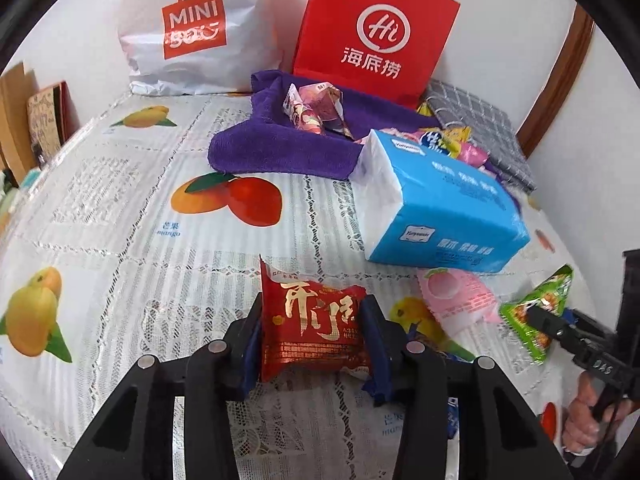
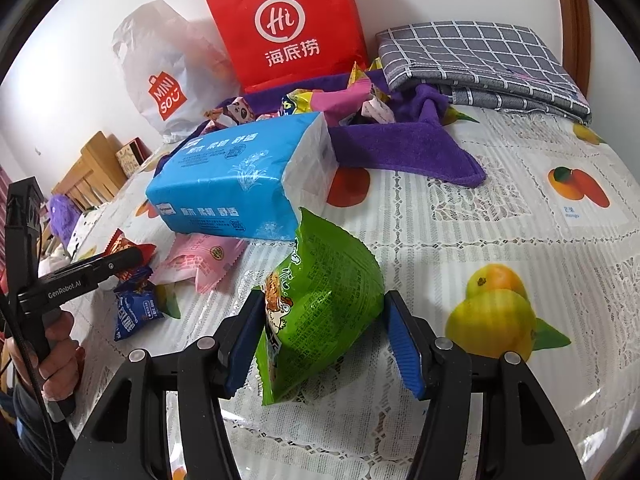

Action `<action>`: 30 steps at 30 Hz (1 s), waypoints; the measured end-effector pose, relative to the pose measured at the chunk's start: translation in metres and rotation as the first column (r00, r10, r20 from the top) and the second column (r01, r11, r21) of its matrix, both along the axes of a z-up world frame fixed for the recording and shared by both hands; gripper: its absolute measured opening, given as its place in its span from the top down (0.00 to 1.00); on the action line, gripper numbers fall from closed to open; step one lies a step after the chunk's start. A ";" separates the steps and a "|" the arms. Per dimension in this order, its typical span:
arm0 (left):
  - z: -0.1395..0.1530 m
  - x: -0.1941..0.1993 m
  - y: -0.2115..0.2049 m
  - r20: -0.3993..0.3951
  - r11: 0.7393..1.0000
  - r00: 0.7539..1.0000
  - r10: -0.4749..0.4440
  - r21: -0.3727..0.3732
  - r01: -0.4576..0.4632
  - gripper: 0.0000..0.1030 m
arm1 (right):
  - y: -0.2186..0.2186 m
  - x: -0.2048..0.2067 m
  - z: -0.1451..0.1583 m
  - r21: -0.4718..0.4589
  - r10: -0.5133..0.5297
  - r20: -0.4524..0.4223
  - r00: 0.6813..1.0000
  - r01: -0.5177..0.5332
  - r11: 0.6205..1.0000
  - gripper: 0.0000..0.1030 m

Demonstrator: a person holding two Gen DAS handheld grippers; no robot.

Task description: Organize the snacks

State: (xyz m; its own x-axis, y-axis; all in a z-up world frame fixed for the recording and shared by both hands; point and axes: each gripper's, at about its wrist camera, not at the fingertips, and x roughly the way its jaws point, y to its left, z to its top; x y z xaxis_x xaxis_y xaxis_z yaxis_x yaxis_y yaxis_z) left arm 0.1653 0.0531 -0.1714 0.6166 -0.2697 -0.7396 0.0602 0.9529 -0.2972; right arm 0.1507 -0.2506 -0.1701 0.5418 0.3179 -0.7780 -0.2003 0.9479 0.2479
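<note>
My left gripper (image 1: 314, 334) is shut on a red snack packet (image 1: 314, 328) with gold characters, just above the fruit-print tablecloth (image 1: 132, 208). My right gripper (image 2: 324, 338) is shut on a green snack bag (image 2: 320, 304); both blue pads press its sides. In the left wrist view the green bag (image 1: 536, 312) and right gripper show at the far right. A pink packet (image 2: 204, 258) and a dark blue packet (image 2: 134, 310) lie on the cloth between the grippers. Several more wrapped snacks (image 2: 316, 104) lie on a purple towel (image 2: 400, 148) at the back.
A blue tissue pack (image 2: 236, 184) lies mid-table in front of the towel. A red paper bag (image 2: 288, 28) and a white Miniso bag (image 2: 160, 80) stand against the back wall. A folded grey checked cloth (image 2: 480, 60) lies at the back right.
</note>
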 end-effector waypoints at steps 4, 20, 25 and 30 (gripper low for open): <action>0.000 -0.002 0.002 -0.003 0.999 1.000 -0.015 -0.031 0.015 0.60 | 0.002 -0.005 0.005 0.011 0.026 0.027 0.999 -0.026 1.000 0.44; 0.006 -0.009 0.006 0.040 0.995 0.998 -0.040 -0.088 0.044 0.61 | -0.003 -0.018 0.027 0.017 -0.070 0.065 0.995 0.069 0.997 0.44; 0.006 -0.009 0.006 0.047 0.995 0.998 -0.042 -0.094 0.046 0.62 | 0.010 -0.018 0.055 -0.009 -0.035 0.125 0.992 0.037 0.999 0.44; 0.008 -0.013 0.008 0.074 0.993 0.996 -0.042 -0.105 0.050 0.62 | 0.022 -0.006 0.082 -0.048 -0.011 0.171 0.985 0.019 0.999 0.44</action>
State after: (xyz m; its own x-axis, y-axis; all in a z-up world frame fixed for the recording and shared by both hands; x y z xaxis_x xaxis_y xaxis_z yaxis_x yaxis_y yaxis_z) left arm 0.1528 0.0607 -0.1631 0.6521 -0.3739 -0.6595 0.1280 0.9117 -0.3903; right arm 0.1446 -0.2287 -0.0885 0.6725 0.2723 -0.6881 -0.2216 0.9613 0.1638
